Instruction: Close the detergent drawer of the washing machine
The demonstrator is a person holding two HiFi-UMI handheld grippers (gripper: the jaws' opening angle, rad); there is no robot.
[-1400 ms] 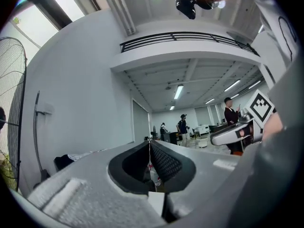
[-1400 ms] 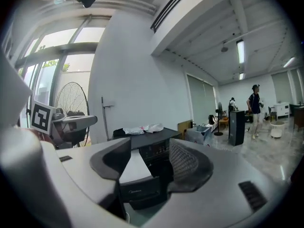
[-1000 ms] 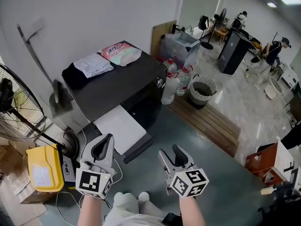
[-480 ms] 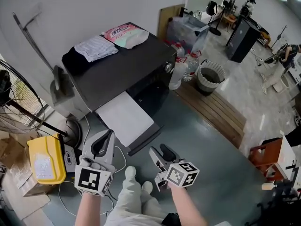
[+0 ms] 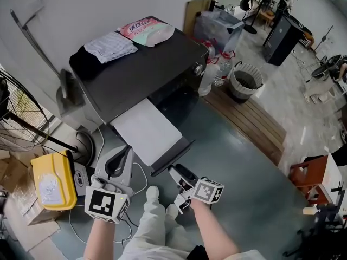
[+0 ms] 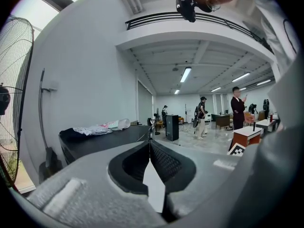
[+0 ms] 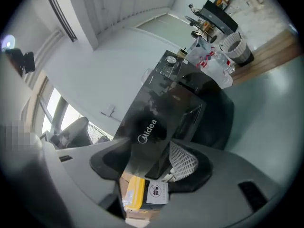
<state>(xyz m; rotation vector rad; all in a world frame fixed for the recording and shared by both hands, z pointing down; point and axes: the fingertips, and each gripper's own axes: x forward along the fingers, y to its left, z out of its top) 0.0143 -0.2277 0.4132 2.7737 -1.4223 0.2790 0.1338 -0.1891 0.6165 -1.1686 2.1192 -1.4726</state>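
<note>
The black washing machine [image 5: 135, 75] stands against the wall, and its detergent drawer [image 5: 146, 131] is pulled far out, white on top with a dark front edge [image 5: 172, 157]. My left gripper [image 5: 120, 157] hangs shut and empty just left of the drawer's front corner. In the left gripper view its tips [image 6: 149, 148] meet, and the machine's top [image 6: 104, 139] lies beyond them. My right gripper [image 5: 178, 173] stands open just below the drawer's front edge, apart from it. The right gripper view looks between the empty jaws [image 7: 147, 163] at the machine's glossy front [image 7: 156, 118].
Folded clothes [image 5: 111, 46] and a pink pack [image 5: 146, 30] lie on the machine. A yellow container [image 5: 51, 180], a fan [image 5: 16, 118] and cables are at the left. Water bottles [image 5: 214, 72], a bin [image 5: 244, 83] and a wooden platform [image 5: 249, 126] are at the right. The person's shoes [image 5: 152, 194] are between the grippers.
Both grippers have sunk lower. The right one dropped more, rolled over and came closer to the drawer's front edge. The left one shifted only a little.
</note>
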